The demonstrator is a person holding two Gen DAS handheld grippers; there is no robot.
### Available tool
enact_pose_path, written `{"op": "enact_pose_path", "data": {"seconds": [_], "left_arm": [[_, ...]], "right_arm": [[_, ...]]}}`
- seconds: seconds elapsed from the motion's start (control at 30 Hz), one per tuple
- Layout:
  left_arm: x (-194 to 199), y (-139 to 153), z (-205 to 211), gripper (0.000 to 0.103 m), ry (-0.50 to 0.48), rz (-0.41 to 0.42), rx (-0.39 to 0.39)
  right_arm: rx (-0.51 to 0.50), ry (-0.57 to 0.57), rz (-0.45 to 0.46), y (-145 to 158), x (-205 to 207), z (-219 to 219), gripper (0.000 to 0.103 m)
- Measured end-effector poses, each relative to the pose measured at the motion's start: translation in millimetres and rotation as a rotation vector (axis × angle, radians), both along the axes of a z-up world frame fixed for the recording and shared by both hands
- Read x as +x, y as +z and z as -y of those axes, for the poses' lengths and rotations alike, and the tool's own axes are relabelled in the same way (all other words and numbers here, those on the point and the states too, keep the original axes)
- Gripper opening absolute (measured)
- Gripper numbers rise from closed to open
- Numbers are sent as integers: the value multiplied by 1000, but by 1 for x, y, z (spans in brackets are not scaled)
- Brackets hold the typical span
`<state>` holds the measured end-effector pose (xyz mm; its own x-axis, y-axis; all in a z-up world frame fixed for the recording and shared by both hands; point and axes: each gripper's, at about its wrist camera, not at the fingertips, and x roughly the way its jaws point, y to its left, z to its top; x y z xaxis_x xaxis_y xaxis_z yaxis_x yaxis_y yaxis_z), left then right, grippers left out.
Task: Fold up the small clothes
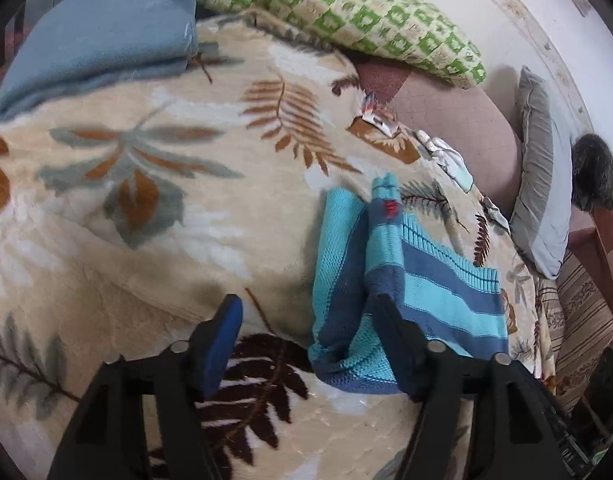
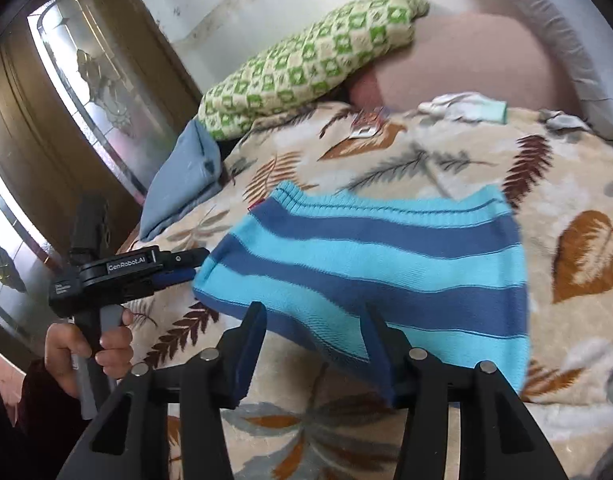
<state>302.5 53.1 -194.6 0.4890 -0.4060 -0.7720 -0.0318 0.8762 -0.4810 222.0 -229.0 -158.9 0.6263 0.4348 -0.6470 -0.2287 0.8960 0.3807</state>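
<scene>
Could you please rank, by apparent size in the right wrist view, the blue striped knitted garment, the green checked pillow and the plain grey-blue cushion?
1. Blue striped knitted garment, though nearest the camera.
2. Green checked pillow.
3. Plain grey-blue cushion.

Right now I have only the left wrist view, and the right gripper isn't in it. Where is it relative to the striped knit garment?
Observer: The right gripper hangs over the near edge of the striped knit garment. Its jaws are open and its pads are not pressing the cloth.
Operator: How does the garment lie on that side?
Observer: It is spread across the leaf-print blanket, with its ribbed edge on the far side.
Operator: And my own tool, seen from outside?
Observer: The left gripper sits just beside the garment's folded end, and a hand is wrapped round its handle.
</scene>
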Motion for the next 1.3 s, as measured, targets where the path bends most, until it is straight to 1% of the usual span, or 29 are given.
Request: {"op": "enact_pose_path", "data": {"seconds": [0.07, 0.13, 0.2, 0.23, 0.3, 0.33, 0.4, 0.47, 0.5, 0.53, 0.57, 0.6, 0.63, 0.7, 0.77, 0.83, 0.9, 0.97, 1.0, 1.03, 1.07, 1.13, 1.2, 1.3], "left_arm": [[1, -2, -1, 69, -4, -15, -78], [0, 1, -7, 69, 13, 5, -153], [-1, 6, -12, 70, 38, 37, -180], [-2, 8, -11, 71, 35, 53, -182], [0, 8, -3, 75, 6, 54, -166], [2, 5, 2, 76, -13, 44, -149], [7, -6, 15, 76, -52, 8, -122], [11, -21, 26, 76, -95, -45, -117], [12, -25, 31, 75, -105, -47, -104], [13, -24, 35, 75, -102, -13, -81], [14, -23, 38, 64, -108, 6, -67], [16, -23, 42, 47, -127, 10, -60], [18, -25, 44, 47, -129, 6, -46], [19, -27, 42, 40, -120, 13, -57], [21, -27, 39, 35, -110, 16, -80], [20, -25, 38, 32, -110, 27, -91], [19, -22, 40, 31, -117, 39, -77], [18, -21, 41, 30, -121, 46, -86], [19, -20, 40, 30, -122, 48, -101], [18, -19, 39, 29, -120, 51, -110], [18, -17, 38, 29, -123, 52, -116], [16, -11, 40, 29, -132, 71, -115], [13, -1, 45, 28, -142, 99, -109], [6, 20, 58, 27, -158, 150, -103]], "right_arm": [[-18, -7, -4, -2, 2, 0, 53], [-18, -13, -31, -11, 8, 0, 53], [-5, -12, -48, -17, 12, -1, 53], [3, -10, -52, -22, 15, -3, 53], [-1, -3, -49, -26, 19, -7, 53], [-8, 3, -55, -30, 22, -9, 53], [-36, 13, -113, -45, 31, -16, 53], [-48, 8, -96, -48, 31, -18, 53], [-54, 11, -99, -48, 31, -18, 54], [-57, 15, -107, -47, 33, -18, 54], [-46, 16, -113, -46, 33, -16, 54], [-23, 13, -122, -46, 34, -13, 54], [1, 7, -129, -46, 34, -9, 53], [31, -3, -133, -43, 34, -4, 53], [38, -24, -113, -37, 32, 0, 53], [27, -48, -62, -30, 31, 2, 53], [4, -52, -12, -27, 32, -2, 53], [-46, -20, -26, -36, 39, -14, 53], [-68, 7, -60, -47, 43, -21, 53], [-92, 16, -64, -55, 43, -27, 54], [-97, 13, -43, -52, 41, -27, 54], [-76, 16, -82, -46, 42, -21, 54], [8, -14, -71, -37, 36, 0, 54], [76, -66, -102, -40, 34, 26, 54]]}}
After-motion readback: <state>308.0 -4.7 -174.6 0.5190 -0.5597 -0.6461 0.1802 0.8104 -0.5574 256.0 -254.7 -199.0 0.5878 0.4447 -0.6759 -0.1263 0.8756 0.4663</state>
